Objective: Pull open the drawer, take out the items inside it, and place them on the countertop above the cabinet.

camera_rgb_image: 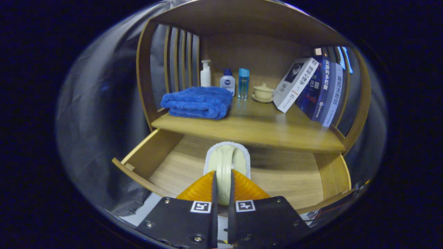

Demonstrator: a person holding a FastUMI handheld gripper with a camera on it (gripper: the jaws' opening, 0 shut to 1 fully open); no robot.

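Our gripper (222, 188) is closed on a pale cleaning brush (226, 162), both fingers pressing its handle, above the pulled-open drawer (162, 166). Beyond, we see the countertop (256, 133) holding a folded blue towel (197, 102), leaning books (311, 88) and small bottles (227, 82).

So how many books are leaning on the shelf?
3. All lean at the shelf's right end: the white book in front, by the lidded cup, a dark blue book behind it, and a pale book outermost. More could hide behind.
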